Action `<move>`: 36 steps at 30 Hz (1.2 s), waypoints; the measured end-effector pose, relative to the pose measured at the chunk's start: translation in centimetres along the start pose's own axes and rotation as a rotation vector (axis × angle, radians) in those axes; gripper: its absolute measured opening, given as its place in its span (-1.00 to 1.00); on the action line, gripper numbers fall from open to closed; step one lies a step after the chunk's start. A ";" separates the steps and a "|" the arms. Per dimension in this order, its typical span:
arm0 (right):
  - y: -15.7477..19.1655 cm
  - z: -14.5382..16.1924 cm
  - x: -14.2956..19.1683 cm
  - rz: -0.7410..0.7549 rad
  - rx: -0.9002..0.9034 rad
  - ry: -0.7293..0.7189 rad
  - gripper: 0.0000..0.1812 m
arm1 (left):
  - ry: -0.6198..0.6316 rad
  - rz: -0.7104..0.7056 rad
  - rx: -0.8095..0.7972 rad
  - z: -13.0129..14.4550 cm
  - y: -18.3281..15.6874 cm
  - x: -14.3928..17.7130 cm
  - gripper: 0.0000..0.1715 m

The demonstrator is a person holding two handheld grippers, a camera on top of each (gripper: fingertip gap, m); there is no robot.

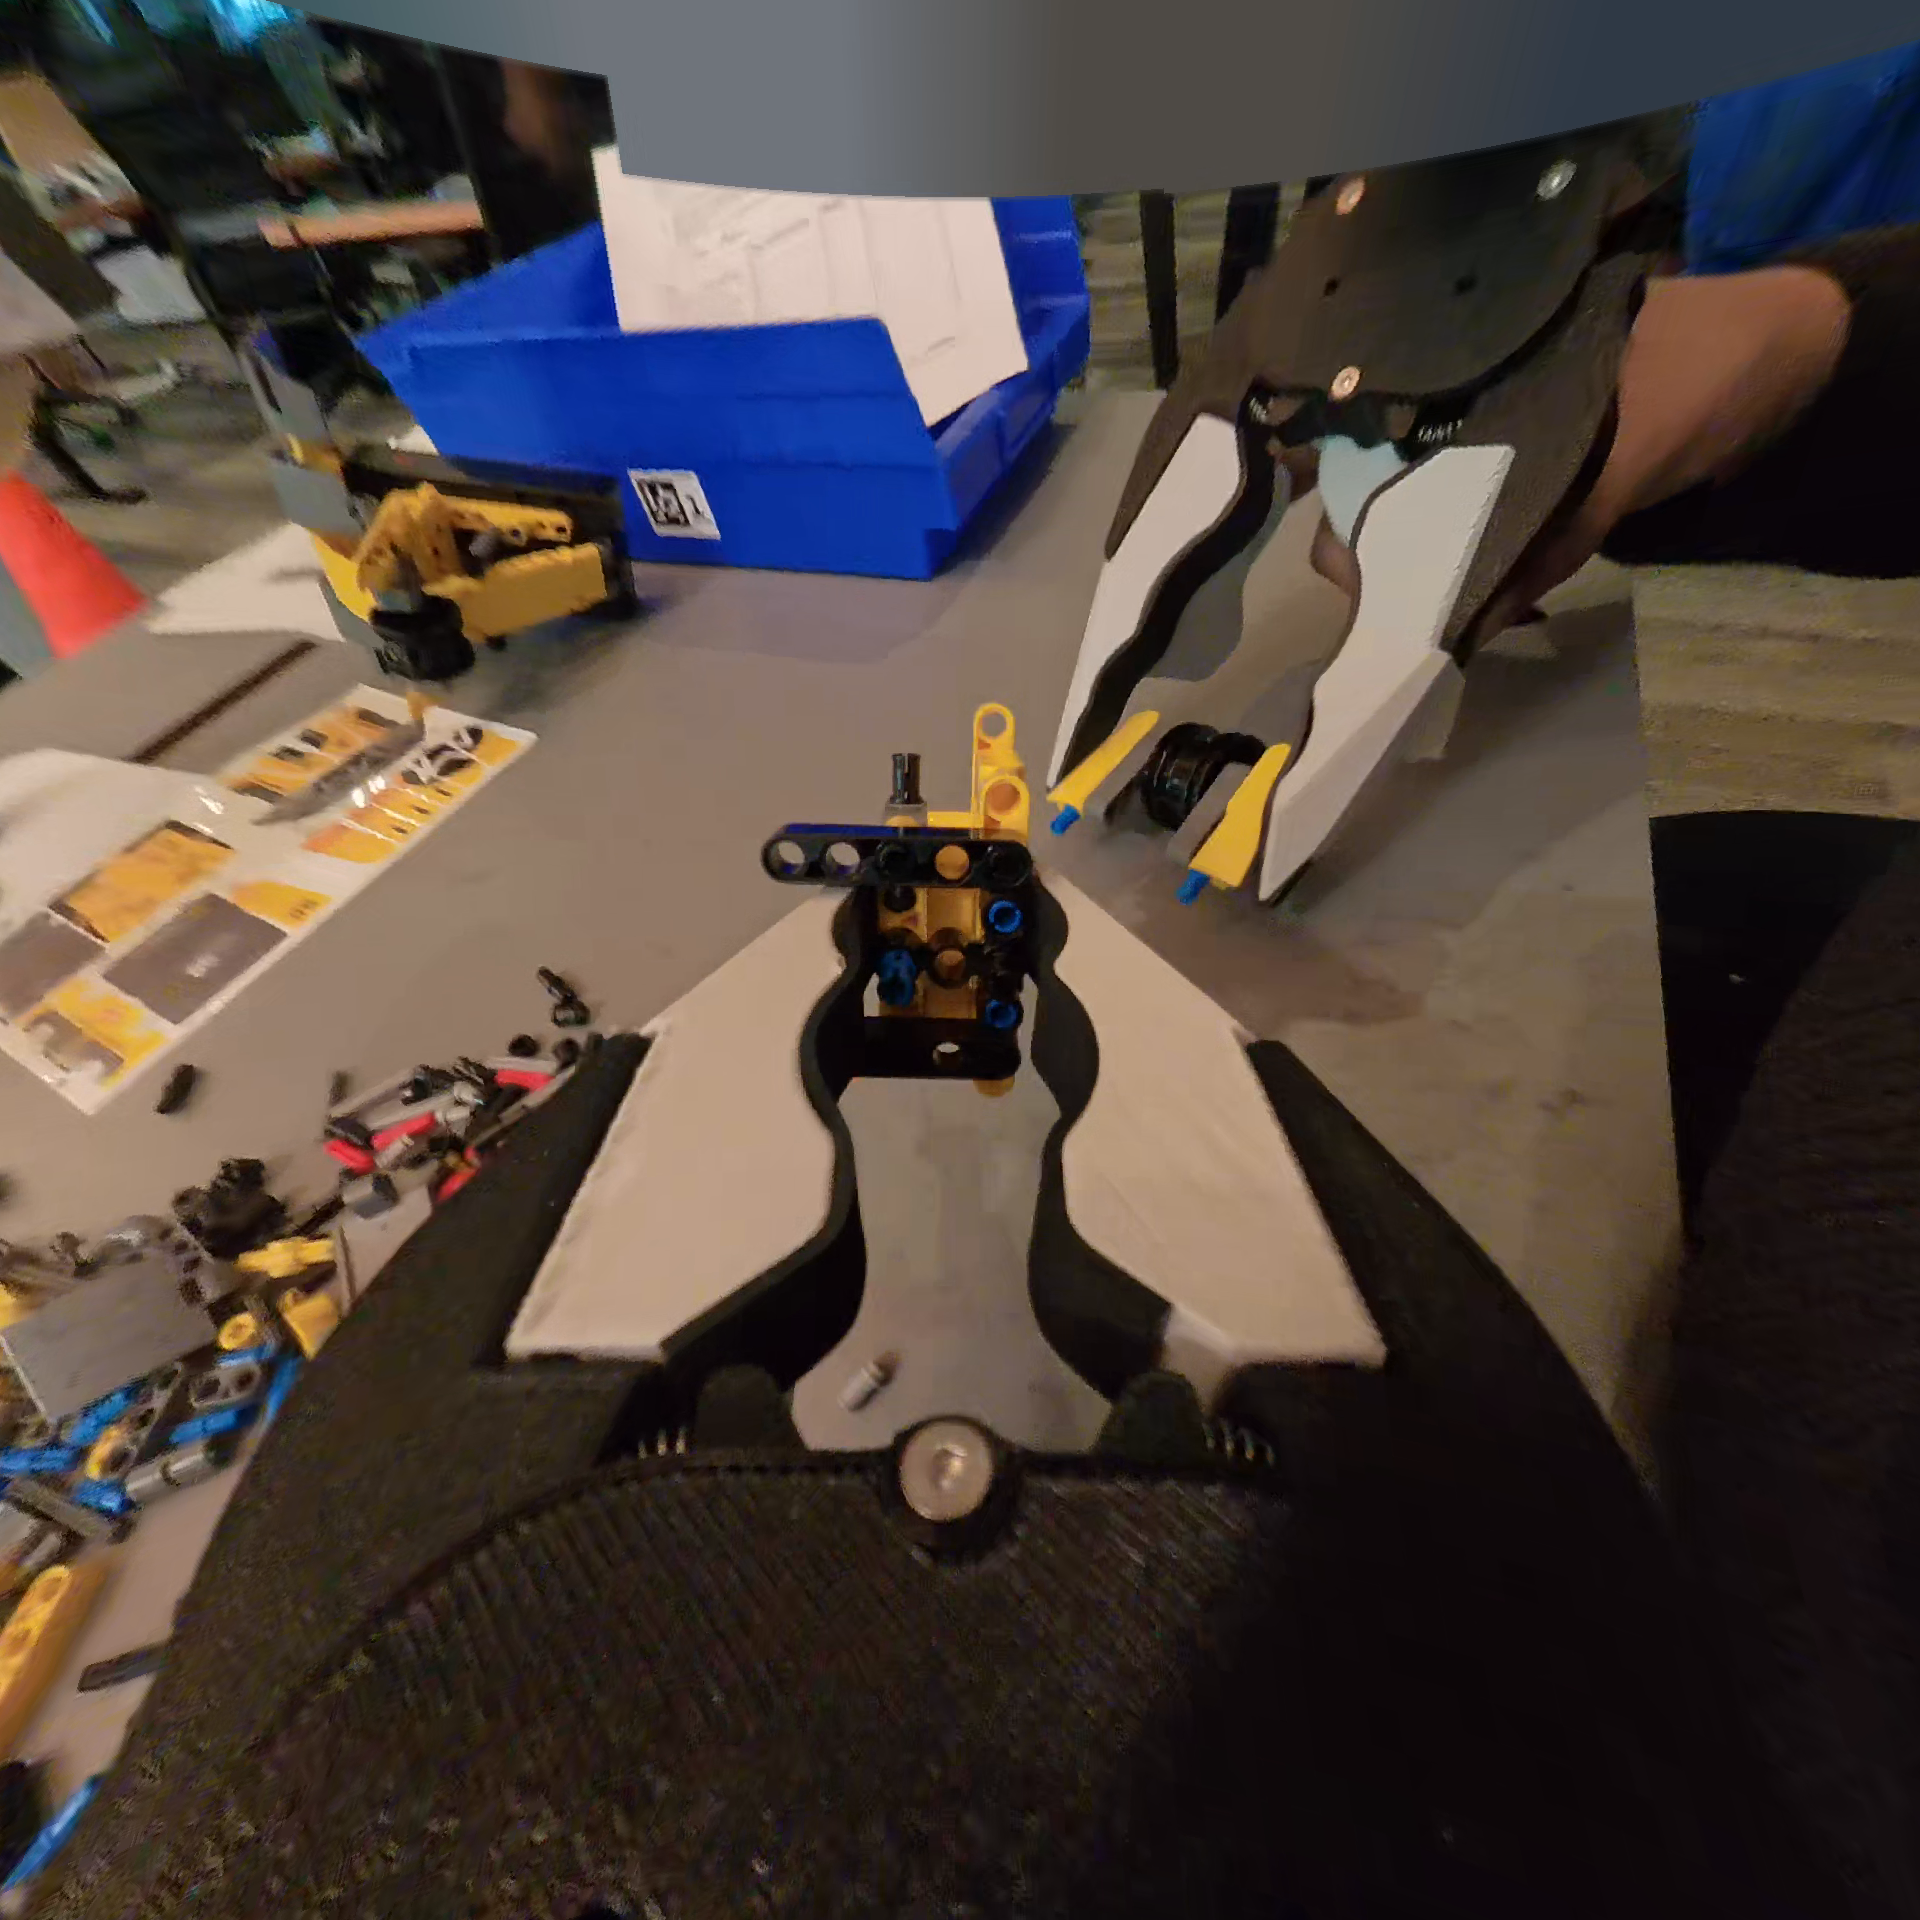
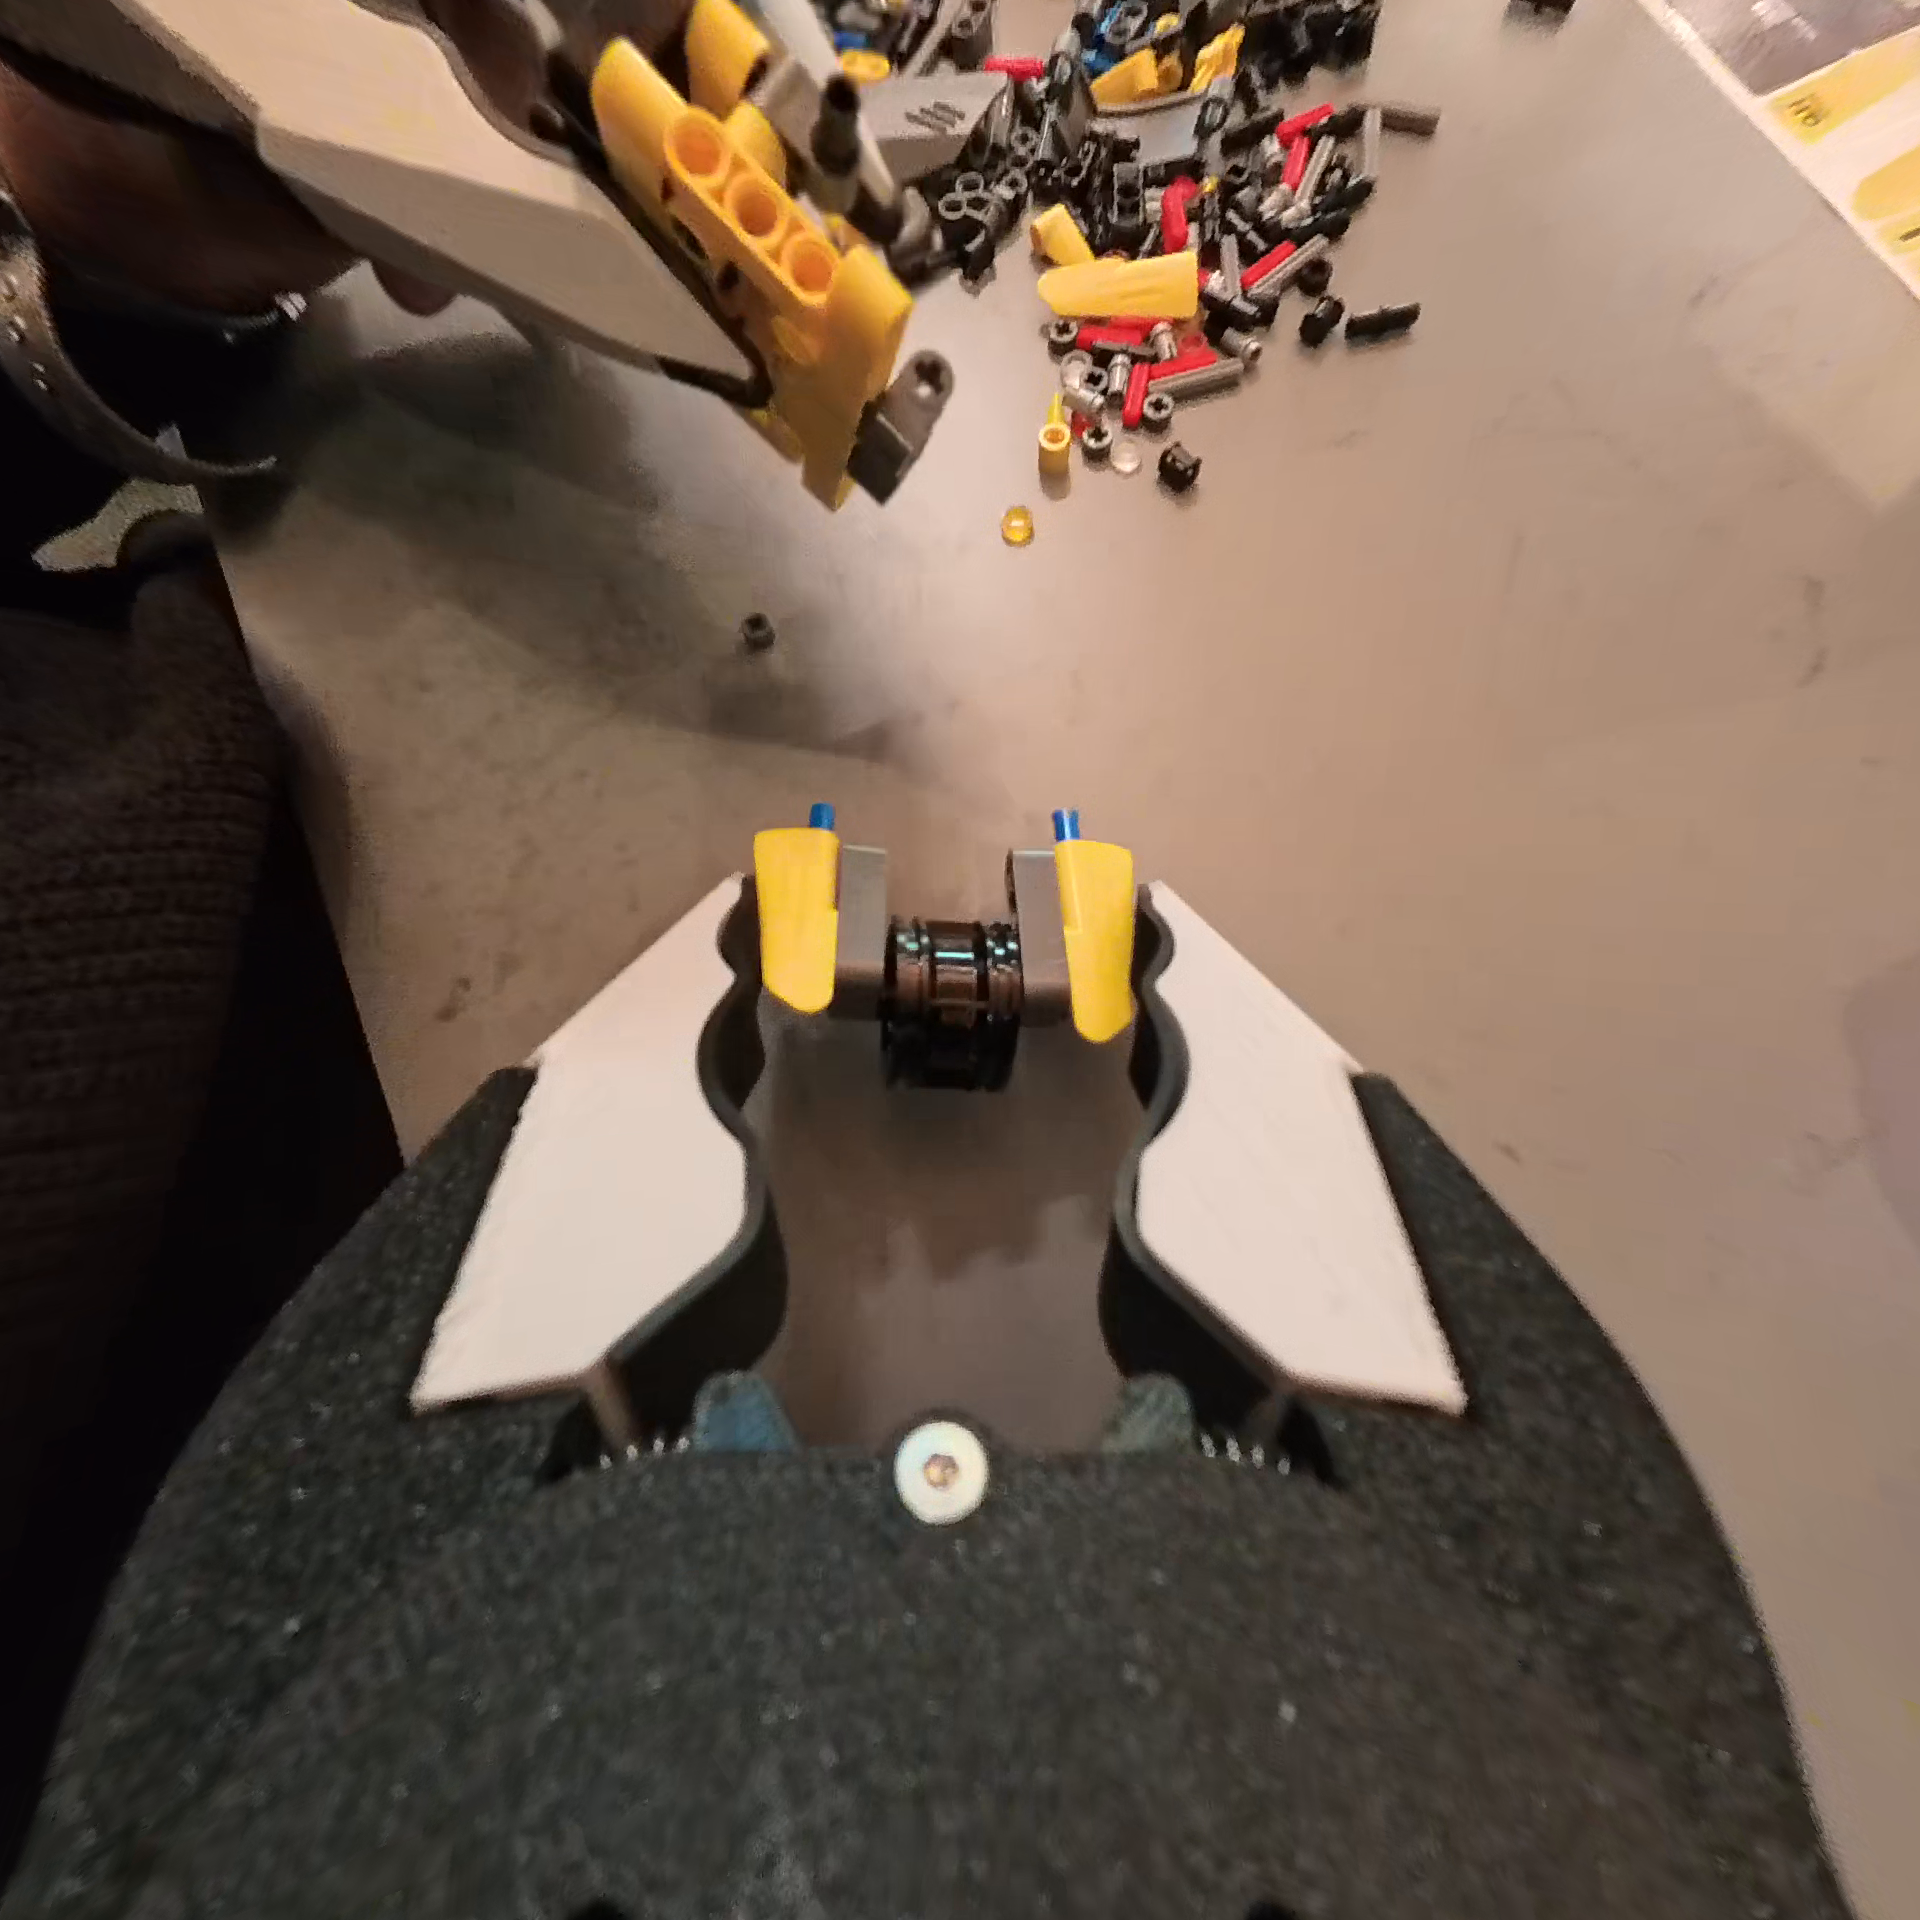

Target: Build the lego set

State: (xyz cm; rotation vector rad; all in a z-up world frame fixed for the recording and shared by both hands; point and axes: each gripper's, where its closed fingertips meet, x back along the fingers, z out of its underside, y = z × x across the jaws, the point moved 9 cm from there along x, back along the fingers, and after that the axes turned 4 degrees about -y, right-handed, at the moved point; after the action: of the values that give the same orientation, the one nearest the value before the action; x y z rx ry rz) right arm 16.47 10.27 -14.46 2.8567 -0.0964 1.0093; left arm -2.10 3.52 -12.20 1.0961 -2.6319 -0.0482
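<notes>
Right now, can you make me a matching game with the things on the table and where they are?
Things:
1. black wheel piece with yellow sides
2. yellow and black block build
3. blue bin
4. loose pile of small parts

Places:
A. spread out on the grey table
B. gripped in the left tongs
C. at the far side of the table, paper inside
D. gripped in the right tongs

Pairs: 1-D, 2-B, 3-C, 4-A

Each camera sits close behind its own fingers, looking forward and down at the gray table [image 1: 644,665]. Both views share the loose pile of bricks [image 2: 1174,197].
</notes>
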 end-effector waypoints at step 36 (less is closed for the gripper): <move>-5.2 -6.9 -3.9 -0.622 -0.297 -0.531 -0.23 | -0.490 0.168 0.532 0.0 7.0 6.8 -0.73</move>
State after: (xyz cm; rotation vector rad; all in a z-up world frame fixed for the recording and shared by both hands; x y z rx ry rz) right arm 9.66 16.37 -12.01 2.5249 0.5169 0.1033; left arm -11.51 3.75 -9.51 1.1164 -3.2853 0.5082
